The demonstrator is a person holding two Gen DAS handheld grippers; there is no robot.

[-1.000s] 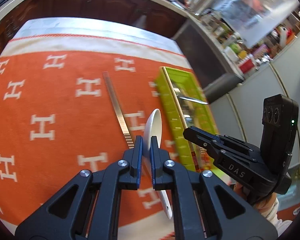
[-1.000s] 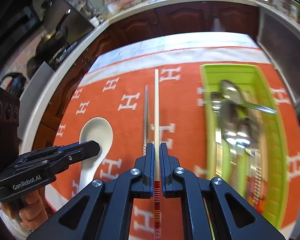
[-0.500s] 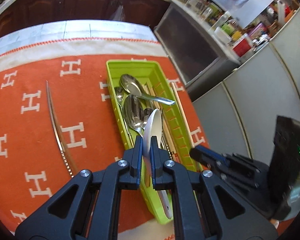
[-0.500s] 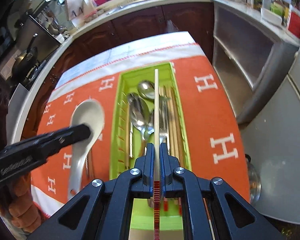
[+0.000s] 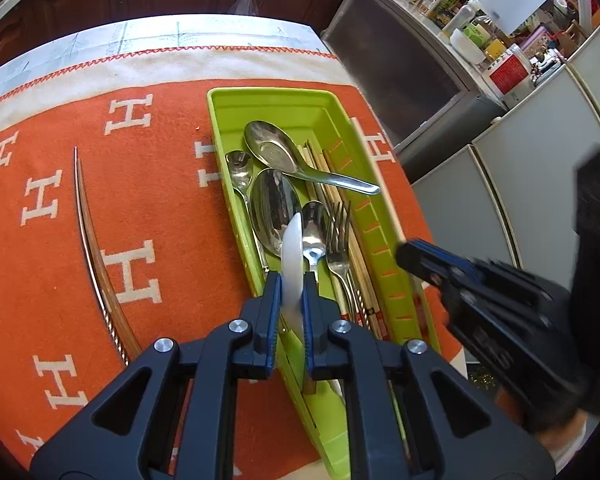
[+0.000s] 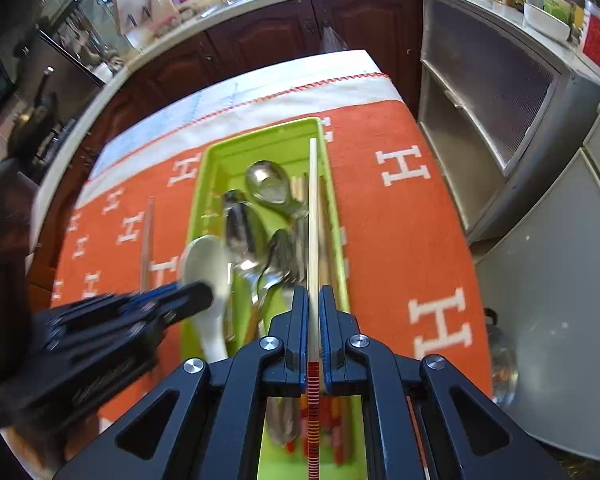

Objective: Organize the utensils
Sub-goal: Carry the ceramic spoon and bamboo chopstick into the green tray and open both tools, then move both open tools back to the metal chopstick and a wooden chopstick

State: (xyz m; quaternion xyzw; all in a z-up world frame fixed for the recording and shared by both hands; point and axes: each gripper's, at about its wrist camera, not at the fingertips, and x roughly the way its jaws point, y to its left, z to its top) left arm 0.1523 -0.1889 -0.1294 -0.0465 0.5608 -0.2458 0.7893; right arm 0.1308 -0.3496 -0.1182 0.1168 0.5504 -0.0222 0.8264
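Observation:
My left gripper (image 5: 291,280) is shut on a white ceramic spoon (image 5: 293,256), held edge-on above the near half of the green utensil tray (image 5: 268,98). In the right wrist view that same white spoon (image 6: 204,264) hangs over the tray's left wall (image 6: 198,216). My right gripper (image 6: 313,294) is shut on a pale chopstick (image 6: 313,216) with red and orange bands near its end, held lengthwise over the tray's right side. The tray holds metal spoons (image 5: 274,148), a fork (image 5: 338,240) and several chopsticks.
A single metal chopstick (image 5: 96,256) lies on the orange cloth with white H marks (image 5: 140,184), left of the tray. Dark wooden cabinets stand beyond the table's far edge. Grey cabinets (image 6: 496,120) and a cluttered counter are to the right.
Both grippers have swung from over the bare cloth to above the green tray, carrying the white spoon and the chopstick. The spoon has turned edge-on in the left wrist view.

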